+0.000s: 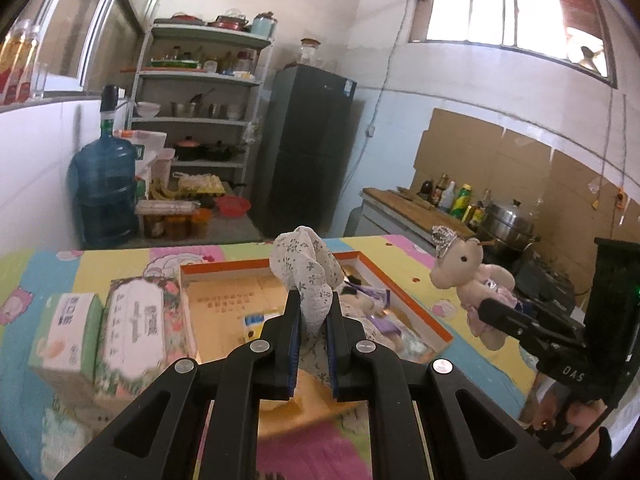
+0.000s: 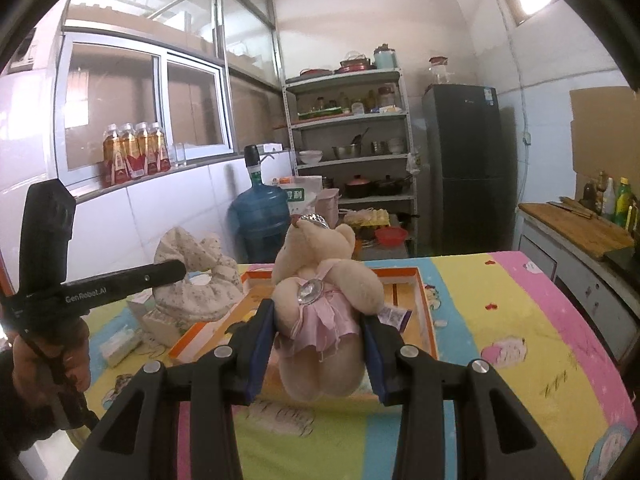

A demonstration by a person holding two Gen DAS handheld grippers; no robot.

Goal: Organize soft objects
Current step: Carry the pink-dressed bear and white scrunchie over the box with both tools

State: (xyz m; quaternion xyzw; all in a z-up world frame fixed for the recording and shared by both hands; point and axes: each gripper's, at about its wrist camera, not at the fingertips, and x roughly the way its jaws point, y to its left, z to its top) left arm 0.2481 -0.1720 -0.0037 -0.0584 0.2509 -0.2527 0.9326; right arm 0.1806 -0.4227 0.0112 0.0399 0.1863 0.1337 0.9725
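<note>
The left gripper (image 1: 313,320) is clamped on a floral cloth item (image 1: 306,270), white with small grey flowers. Its blue-lined pads (image 1: 294,344) pinch a narrow fold of the fabric, and the rest of the bundle stands up above the fingertips, lifted off the table. What kind of item it is cannot be told (it is bunched too tightly).

The right gripper (image 2: 318,330) is closed on a teddy bear (image 2: 320,292) in a pink skirt. The pads press on the bear's lower body from both sides; the head, with a small silver crown (image 2: 314,221), rises above the fingers. In the left wrist view the same bear (image 1: 470,276) hangs clear of the table at the right, held from below.

Both items are above a table (image 2: 500,320) covered with a cartoon-print cloth in yellow, pink and blue. An open shallow box with an orange rim (image 1: 400,284) lies near the middle of the table, below and just beyond the two held items. Soft things in purple and pale fabric (image 1: 368,304) lie in its right half.

Two tissue packs (image 1: 108,324) lie side by side to the left of the box, near the table's left edge.

A hand (image 2: 52,356) grips the left gripper's handle.
</note>
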